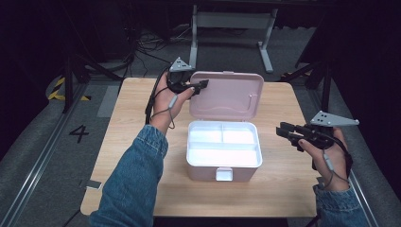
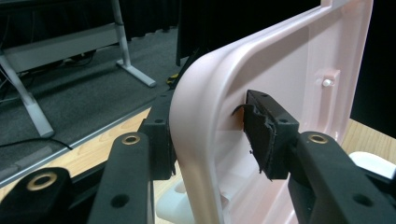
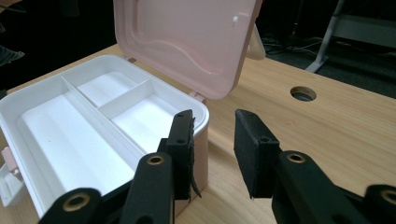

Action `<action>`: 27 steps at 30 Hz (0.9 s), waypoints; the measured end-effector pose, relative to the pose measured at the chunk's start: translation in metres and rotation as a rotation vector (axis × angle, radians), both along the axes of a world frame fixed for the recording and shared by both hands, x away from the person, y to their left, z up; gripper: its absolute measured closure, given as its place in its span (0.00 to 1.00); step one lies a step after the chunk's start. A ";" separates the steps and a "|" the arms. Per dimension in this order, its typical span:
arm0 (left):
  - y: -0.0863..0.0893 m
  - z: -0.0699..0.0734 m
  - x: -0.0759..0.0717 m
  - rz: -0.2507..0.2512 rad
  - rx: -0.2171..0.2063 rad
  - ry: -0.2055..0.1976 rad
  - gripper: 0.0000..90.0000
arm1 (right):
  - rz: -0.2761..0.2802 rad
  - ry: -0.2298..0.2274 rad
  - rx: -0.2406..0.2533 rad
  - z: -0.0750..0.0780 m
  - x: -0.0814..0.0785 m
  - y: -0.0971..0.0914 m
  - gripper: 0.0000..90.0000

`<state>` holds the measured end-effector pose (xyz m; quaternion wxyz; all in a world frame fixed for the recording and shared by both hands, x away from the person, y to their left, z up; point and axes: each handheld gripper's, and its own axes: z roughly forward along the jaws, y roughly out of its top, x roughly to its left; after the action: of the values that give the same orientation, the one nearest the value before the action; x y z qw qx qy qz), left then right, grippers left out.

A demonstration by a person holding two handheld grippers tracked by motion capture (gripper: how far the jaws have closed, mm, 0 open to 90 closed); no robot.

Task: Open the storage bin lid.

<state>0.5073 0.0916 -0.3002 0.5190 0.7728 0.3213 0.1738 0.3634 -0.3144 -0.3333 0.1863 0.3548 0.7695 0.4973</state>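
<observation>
Pink moulded plastic box, mid-table, standing open with its lid upright at 12 o'clock. White tray insert inside, split into three bare compartments. White latch hanging at the 6 o'clock wall.

Left hand-held gripper at the lid's 9 o'clock edge, jaws spread and straddling the rim: one pad behind the outer face, the other apparently just off the inner face, so likely no pinch. Right hand-held gripper low over bare table at 3 o'clock of the box, jaws parted and holding nothing.

Probably light and hollow, stiff enough to keep shape, but thin in the lid and likely to flex under a hard squeeze. Glossy and smooth, so slippery against flat pads; better to grip across the rolled rim than on the broad face. Small hinges at the 12 o'clock wall look like the weak spot: swing the lid along its arc, without twisting from one corner. Light base liable to slide or tip when the lid is pushed, so worth steadying at the 3 o'clock wall. Loose-looking tray, possibly lifting out if the box tilts.
</observation>
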 end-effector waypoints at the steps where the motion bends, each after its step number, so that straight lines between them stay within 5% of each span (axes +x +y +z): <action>1: 0.000 -0.001 0.002 0.003 -0.002 0.007 0.62 | -0.002 0.003 -0.001 0.000 0.000 -0.001 0.77; 12: 0.000 -0.011 0.017 0.008 -0.046 0.037 0.59 | -0.006 0.021 -0.005 -0.004 0.001 -0.005 0.77; 18: -0.004 -0.017 0.025 0.023 -0.023 0.038 0.55 | -0.007 0.021 0.001 -0.004 0.001 -0.005 0.77; 27: -0.004 -0.025 0.033 0.023 -0.048 0.067 0.54 | -0.004 0.024 0.001 -0.004 0.002 -0.005 0.76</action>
<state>0.5404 0.0875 -0.3248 0.5245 0.7616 0.3516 0.1460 0.3650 -0.3195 -0.3375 0.1778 0.3625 0.7706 0.4932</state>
